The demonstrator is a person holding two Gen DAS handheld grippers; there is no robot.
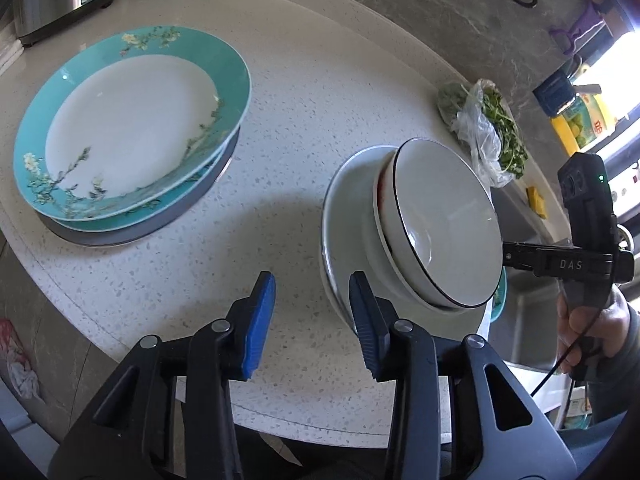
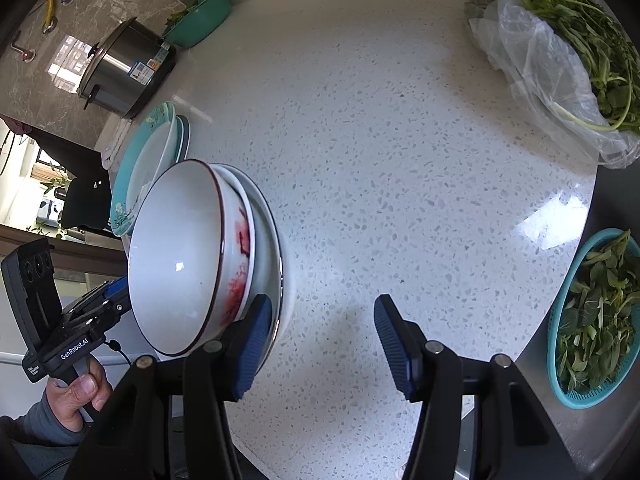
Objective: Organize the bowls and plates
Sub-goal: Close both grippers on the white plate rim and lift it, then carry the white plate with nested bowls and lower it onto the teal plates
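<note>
Currently your left tool [image 1: 312, 308] and right tool [image 2: 318, 344] both stand wide on either side of the nested bowls [image 1: 444, 220] on the counter [image 1: 280, 120], well apart from the teal plates [image 1: 132, 120].

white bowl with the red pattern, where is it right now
The white bowl sits nested on a stack of pale plates near the counter's front edge, between both open claws, right of the teal floral plates in the left wrist view.
</note>
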